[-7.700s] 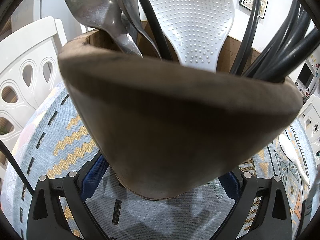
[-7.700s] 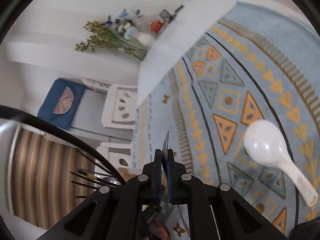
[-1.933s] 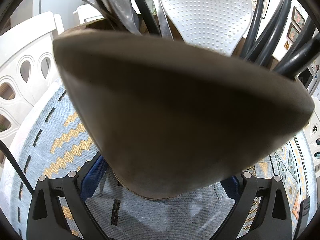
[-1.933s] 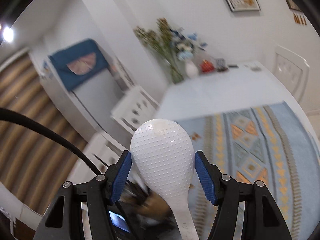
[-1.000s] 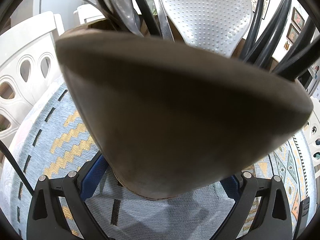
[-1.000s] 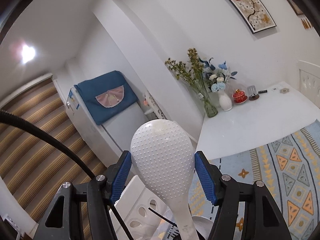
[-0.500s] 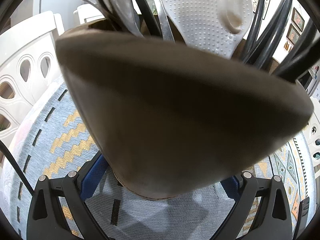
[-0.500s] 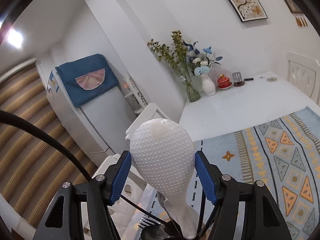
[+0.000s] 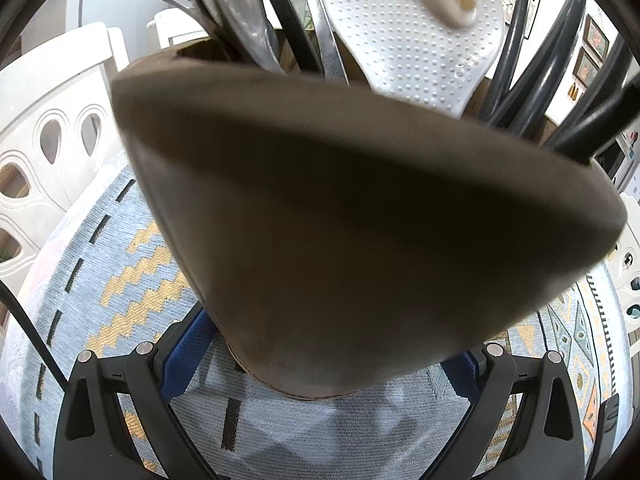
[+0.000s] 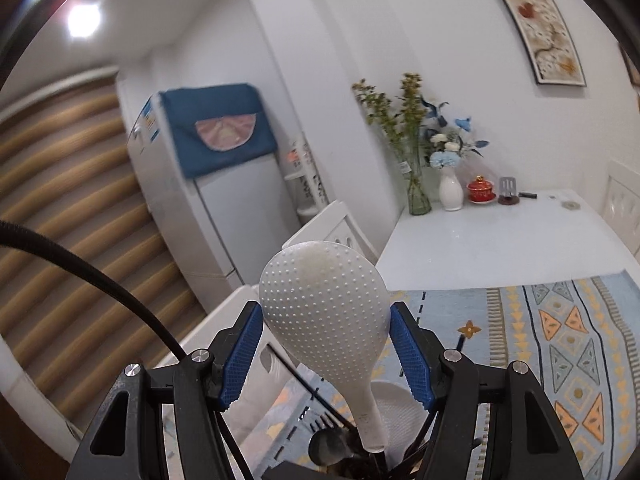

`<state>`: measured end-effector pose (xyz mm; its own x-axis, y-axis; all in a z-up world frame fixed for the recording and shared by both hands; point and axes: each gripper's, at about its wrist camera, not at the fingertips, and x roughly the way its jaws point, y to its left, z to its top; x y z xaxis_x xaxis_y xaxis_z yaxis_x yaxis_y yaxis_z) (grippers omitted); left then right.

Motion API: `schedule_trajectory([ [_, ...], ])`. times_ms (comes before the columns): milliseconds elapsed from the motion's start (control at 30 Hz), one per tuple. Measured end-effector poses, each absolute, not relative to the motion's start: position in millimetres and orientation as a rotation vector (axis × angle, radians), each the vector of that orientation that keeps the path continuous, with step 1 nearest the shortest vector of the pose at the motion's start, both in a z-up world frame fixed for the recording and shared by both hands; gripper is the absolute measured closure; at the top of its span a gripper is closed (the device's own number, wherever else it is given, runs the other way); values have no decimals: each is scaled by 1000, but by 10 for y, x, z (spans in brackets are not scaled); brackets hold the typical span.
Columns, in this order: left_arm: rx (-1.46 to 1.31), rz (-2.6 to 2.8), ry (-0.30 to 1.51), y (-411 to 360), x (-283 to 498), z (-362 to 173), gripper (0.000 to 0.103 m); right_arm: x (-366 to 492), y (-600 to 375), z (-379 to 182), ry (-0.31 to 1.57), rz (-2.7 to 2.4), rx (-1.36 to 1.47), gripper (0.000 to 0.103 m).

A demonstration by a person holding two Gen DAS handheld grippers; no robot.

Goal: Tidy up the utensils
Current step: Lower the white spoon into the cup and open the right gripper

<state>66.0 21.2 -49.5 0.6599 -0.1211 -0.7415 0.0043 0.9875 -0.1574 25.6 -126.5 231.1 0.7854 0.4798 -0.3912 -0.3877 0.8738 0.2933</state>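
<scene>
Hanging handle-down, the white rice paddle (image 10: 324,320) is clamped by its dimpled head between the blue pads (image 10: 242,354) of the right gripper (image 10: 326,354), its handle tip just above the brown utensil holder (image 9: 360,240). The left gripper (image 9: 320,344) is clenched around that holder's base, which stands on the patterned tablecloth (image 9: 120,280). Inside the holder sit a second dimpled paddle (image 9: 416,40), metal forks (image 9: 228,8) and black handles (image 9: 532,64). A flower vase (image 10: 450,188) stands on the white table (image 10: 480,240) beyond.
</scene>
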Motion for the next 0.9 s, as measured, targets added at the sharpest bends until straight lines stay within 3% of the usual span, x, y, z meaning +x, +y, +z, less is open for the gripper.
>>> schedule_trajectory([
  [900,-147,-71,846,199,649,-509,3,315,-1448,2306,664,525,306,40],
])
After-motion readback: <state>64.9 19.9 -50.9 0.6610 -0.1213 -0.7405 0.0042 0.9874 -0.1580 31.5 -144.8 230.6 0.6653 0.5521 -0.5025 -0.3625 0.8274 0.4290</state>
